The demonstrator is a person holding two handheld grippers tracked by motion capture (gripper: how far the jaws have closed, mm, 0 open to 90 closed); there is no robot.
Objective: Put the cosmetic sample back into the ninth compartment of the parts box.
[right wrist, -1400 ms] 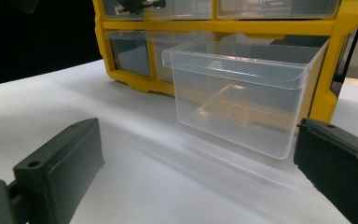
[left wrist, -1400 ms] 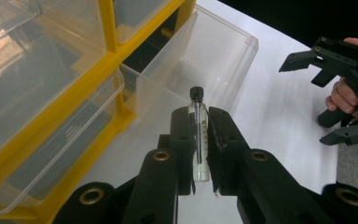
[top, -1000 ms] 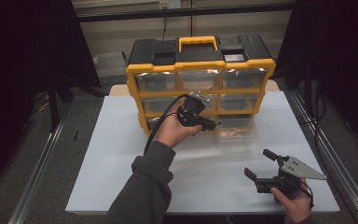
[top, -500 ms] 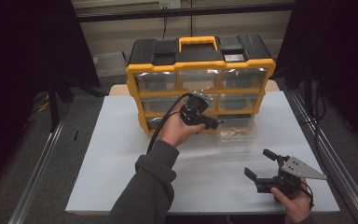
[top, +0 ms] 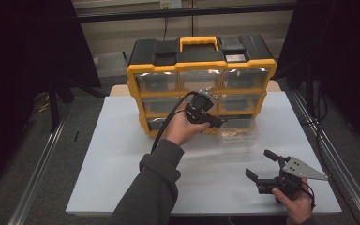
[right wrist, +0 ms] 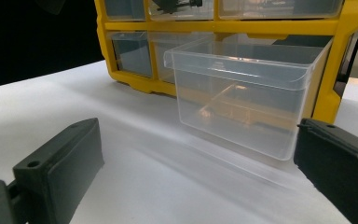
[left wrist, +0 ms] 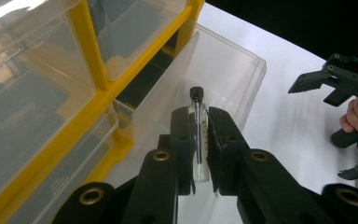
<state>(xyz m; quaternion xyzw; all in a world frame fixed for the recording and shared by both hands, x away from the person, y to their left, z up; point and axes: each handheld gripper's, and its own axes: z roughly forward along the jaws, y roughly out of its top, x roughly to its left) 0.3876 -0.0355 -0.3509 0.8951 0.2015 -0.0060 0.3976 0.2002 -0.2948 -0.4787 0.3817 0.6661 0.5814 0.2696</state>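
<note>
1 yellow and black storage cabinet (top: 201, 70) stands at the far side of the white table (top: 117, 159), with 1 yellow handle (top: 199, 43) on top. Its front shows 3 rows of 3 clear drawers, 9 in all. 8 of them sit pushed in; 1, the bottom drawer (top: 238, 133) on the person's right side, is pulled forward out of its slot. From the right gripper view that open drawer (right wrist: 247, 93) looks see-through, and something thin and pale seems to lie on its floor, though reflections make that hard to tell.

There are 2 grippers. The left gripper (top: 214, 121) is held up in front of the cabinet's lower rows, over the open drawer. In the left gripper view its jaws are clamped on 1 small glass vial (left wrist: 198, 135) with a black cap (left wrist: 196, 92); the vial stands along the jaws, cap end pointing away over the drawer's inside. A thin dark rod runs down the middle of the vial.

The right gripper (top: 259, 165) rests low near the front right of the table, held in the right hand (top: 296, 202), well apart from the cabinet. Its jaws are spread wide with nothing between them, facing the open drawer.
</note>
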